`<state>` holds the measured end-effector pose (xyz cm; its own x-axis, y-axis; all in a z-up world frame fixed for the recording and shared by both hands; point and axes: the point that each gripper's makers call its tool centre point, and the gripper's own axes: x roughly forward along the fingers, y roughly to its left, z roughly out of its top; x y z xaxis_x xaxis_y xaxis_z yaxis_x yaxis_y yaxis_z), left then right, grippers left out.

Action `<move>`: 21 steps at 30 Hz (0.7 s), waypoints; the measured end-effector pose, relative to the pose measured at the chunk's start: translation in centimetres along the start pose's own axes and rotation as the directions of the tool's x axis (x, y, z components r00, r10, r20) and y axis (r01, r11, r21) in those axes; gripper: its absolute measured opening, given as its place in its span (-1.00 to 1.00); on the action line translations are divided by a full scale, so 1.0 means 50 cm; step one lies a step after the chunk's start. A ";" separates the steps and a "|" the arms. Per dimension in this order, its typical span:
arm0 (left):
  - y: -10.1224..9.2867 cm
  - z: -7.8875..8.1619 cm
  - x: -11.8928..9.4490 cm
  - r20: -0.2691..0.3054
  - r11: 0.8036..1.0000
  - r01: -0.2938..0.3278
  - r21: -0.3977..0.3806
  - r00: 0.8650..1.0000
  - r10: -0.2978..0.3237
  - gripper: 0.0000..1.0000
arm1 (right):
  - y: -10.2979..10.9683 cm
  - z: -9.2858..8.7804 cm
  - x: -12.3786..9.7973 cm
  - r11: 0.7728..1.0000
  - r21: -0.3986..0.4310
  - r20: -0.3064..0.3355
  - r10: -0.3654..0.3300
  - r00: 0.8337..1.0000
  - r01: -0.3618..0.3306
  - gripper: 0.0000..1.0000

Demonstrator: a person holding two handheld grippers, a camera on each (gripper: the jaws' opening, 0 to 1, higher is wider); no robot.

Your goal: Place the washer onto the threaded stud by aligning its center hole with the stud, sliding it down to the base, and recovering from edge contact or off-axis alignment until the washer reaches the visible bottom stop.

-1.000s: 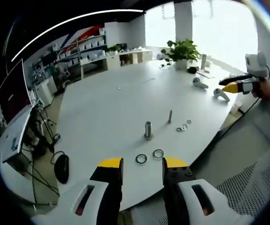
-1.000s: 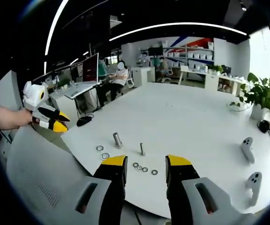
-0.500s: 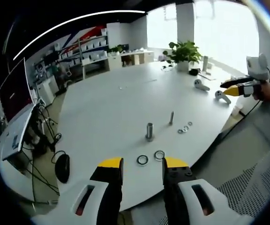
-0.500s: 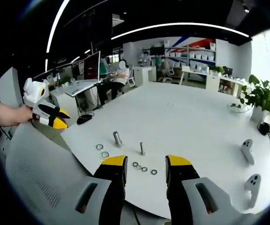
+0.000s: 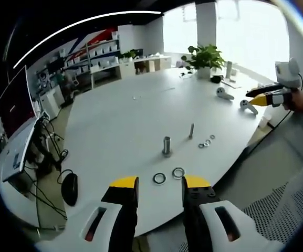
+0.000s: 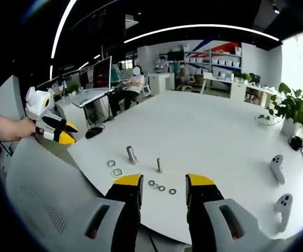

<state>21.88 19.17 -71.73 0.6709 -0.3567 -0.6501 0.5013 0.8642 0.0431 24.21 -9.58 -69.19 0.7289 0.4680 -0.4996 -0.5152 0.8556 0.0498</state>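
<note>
A: Two hand-held grippers are being held off the edge of a white tabletop. The left hand-held gripper is being kept with jaws apart and empty; the right hand-held gripper is likewise spread, with nothing between its jaws.

B: And the washers?

A: In the left gripper view, two large washers are being shown flat just beyond the jaws at 12 o'clock, with the thick stud standing upright further out. A thin stud and three small washers are being seen in the right gripper view.

B: Handling?

A: A washer is being judged light, stiff and slippery, lying flat; its outer rim is probably best pinched, leaving the hole clear.
</note>
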 end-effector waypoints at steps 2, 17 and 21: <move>0.000 -0.001 0.000 -0.002 1.000 0.002 -0.006 1.000 -0.002 -0.39 | 0.003 0.003 0.001 1.000 -0.017 0.009 0.010 1.000 -0.010 -0.33; 0.006 -0.007 -0.004 -0.011 1.000 -0.015 -0.024 1.000 0.015 -0.38 | 0.001 -0.001 -0.002 1.000 0.004 0.003 0.002 1.000 -0.002 -0.33; 0.007 -0.008 -0.003 -0.010 1.000 -0.009 -0.027 1.000 0.009 -0.38 | 0.001 0.000 -0.001 1.000 0.004 0.002 0.001 1.000 -0.001 -0.33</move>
<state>21.72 19.67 -71.93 0.6697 -0.3454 -0.6575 0.4800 0.8768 0.0284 24.14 -9.59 -69.16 0.7296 0.4689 -0.4979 -0.5137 0.8563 0.0537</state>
